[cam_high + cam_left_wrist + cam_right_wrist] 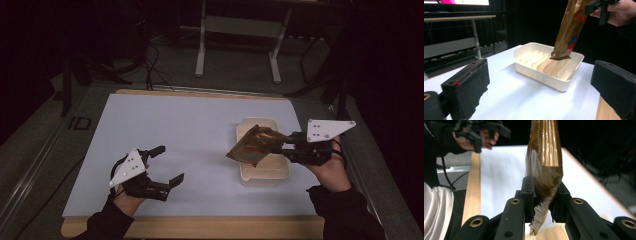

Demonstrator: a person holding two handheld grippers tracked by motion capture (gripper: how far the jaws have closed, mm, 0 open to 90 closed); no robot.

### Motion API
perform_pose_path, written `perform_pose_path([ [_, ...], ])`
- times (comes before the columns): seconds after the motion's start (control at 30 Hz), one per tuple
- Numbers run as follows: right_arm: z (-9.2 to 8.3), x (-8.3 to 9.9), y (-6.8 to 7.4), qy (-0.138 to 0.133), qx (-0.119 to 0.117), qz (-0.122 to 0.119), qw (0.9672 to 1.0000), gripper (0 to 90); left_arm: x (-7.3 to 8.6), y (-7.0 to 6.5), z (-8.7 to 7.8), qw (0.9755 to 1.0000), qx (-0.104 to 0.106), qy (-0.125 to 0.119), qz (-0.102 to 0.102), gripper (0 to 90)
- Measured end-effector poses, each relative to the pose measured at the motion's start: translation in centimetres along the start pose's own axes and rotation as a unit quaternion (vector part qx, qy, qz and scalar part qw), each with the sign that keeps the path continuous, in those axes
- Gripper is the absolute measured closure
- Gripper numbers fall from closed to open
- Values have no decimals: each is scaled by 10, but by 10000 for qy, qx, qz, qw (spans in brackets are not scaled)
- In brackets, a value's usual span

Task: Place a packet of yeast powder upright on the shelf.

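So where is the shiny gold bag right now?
The gold bag hangs from the right claw on the table's right side, its lower end dipping into the white slotted tray, as the left gripper view shows.

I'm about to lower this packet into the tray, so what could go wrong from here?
The right tool pinches only the crimped end of the gold snack packet, so it may slip or swing. Its lower edge hangs tilted over the slotted white tray and could catch on a divider. The light tray might shift, since the open left tool isn't steadying it.
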State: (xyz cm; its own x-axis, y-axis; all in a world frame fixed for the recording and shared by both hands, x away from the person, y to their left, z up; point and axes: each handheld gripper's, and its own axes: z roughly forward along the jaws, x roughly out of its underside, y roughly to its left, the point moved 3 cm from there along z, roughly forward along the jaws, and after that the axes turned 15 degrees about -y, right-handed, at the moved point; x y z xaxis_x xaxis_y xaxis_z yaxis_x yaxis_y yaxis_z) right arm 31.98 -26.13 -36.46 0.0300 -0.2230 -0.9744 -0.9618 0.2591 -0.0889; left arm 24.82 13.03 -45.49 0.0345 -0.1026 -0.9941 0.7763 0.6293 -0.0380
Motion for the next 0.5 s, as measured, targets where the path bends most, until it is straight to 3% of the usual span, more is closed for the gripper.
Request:
perform_pose_path([
  [0.1, -4, 11, -6, 84, -69, 134, 9999, 759, 7, 4, -3, 9998, -68, 18, -199, 28],
  [0.3, -15, 28, -14, 348, -117, 107, 9993, 759, 17, 9, -9, 9994, -115, 156, -271, 28],
  [0.5, -23, 43, -18, 581, -198, 259, 9978, 759, 20, 11, -10, 9994, -129, 151, -300, 28],
])
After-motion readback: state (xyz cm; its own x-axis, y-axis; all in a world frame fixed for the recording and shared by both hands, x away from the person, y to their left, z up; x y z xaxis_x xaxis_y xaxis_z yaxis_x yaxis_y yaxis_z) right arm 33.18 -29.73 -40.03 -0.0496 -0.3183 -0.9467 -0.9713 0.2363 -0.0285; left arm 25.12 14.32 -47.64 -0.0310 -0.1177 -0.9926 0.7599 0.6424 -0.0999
